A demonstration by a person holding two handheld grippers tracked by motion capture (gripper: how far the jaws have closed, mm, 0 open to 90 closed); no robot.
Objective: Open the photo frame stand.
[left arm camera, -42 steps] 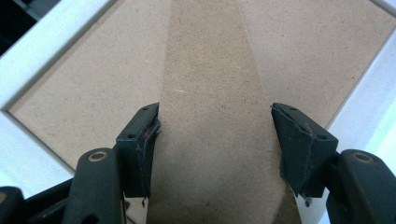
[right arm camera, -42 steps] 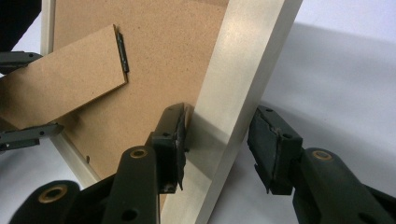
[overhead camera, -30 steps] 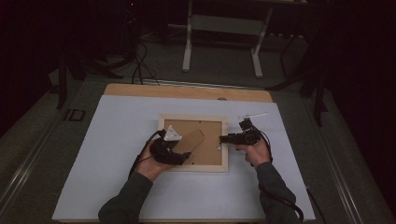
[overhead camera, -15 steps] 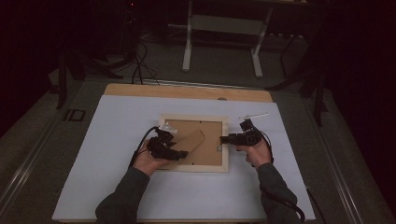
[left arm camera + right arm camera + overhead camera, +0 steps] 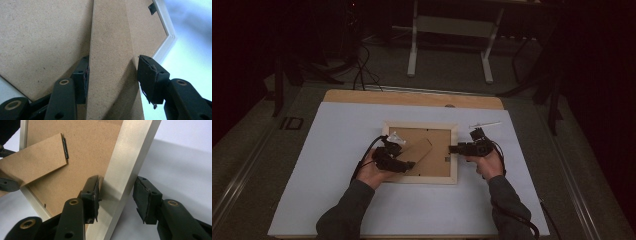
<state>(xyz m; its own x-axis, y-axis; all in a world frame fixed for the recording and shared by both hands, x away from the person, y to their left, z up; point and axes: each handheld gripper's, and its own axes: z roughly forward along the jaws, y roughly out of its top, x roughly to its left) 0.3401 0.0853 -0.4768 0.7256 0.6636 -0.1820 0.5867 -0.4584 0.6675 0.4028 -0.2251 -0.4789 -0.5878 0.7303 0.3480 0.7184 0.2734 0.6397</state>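
A pale wooden picture frame (image 5: 419,178) lies face down on the white sheet, its brown backing up. The hinged stand flap (image 5: 418,150) (image 5: 110,62) runs between the jaws of my left gripper (image 5: 409,164) (image 5: 112,75). These jaws have just been closing: one pad touches the flap's edge and the other stands a sliver off it. My right gripper (image 5: 453,148) (image 5: 116,195) straddles the frame's right rail (image 5: 125,170), open. Its inner pad is against the rail's inner edge and its outer pad stands slightly clear. The flap (image 5: 32,167) appears in the right gripper view too.
The white sheet (image 5: 337,200) covers most of the wooden table, whose bare edge (image 5: 412,97) runs along the back. A thin white stick (image 5: 484,124) lies behind the frame's right corner. Metal stand legs (image 5: 412,50) and cables are on the floor beyond.
The stand flap stood raised a second ago and now lies lower over the backing. The left jaws have narrowed around it. The right gripper has not moved.
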